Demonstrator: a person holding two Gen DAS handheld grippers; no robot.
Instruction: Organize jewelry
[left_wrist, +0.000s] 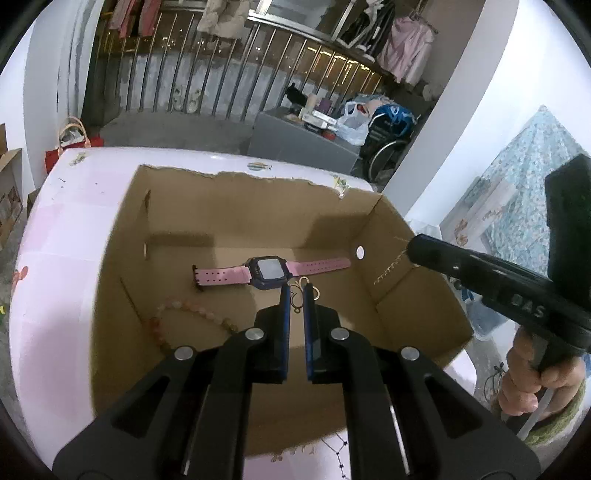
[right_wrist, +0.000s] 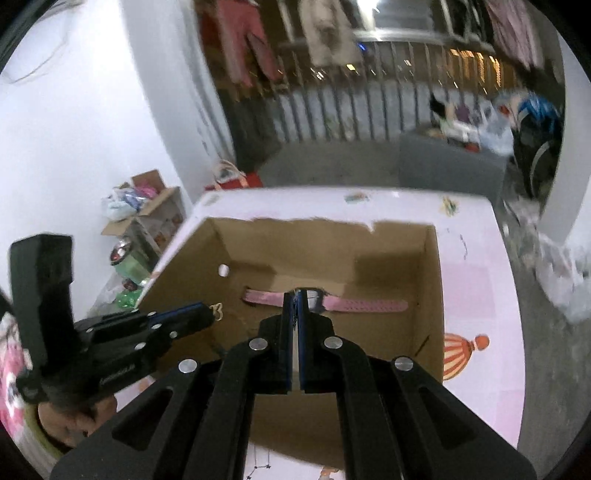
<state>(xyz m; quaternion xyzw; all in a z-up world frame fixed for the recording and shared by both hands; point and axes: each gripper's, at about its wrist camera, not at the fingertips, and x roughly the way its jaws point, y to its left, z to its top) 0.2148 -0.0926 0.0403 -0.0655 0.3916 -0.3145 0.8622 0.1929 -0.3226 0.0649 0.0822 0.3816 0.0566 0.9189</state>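
Note:
An open cardboard box (left_wrist: 424, 288) stands on a pink-and-white table (left_wrist: 66, 258). On its floor lie a pink-strapped watch (left_wrist: 267, 274) with a dark case and a string of pale pink beads (left_wrist: 184, 309). My left gripper (left_wrist: 296, 290) hangs over the box, shut on a small gold ornament (left_wrist: 303, 282) of thin wire loops. In the right wrist view that ornament (right_wrist: 218, 309) sticks out of the left gripper (right_wrist: 205, 309). My right gripper (left_wrist: 410, 252) is above the box's right wall, shut on a thin gold chain (left_wrist: 389, 269) that dangles from its tip. From its own camera the right gripper (right_wrist: 295, 295) is pressed together above the watch (right_wrist: 351, 305).
A person's hand (left_wrist: 532, 387) grips the right handle. Beyond the table are a grey cabinet (left_wrist: 303, 144) with clutter on top, a wheelchair (left_wrist: 388, 147) and a metal railing (left_wrist: 221, 74). Open cartons (right_wrist: 155, 206) and a red bag (left_wrist: 74, 147) sit on the floor to the left.

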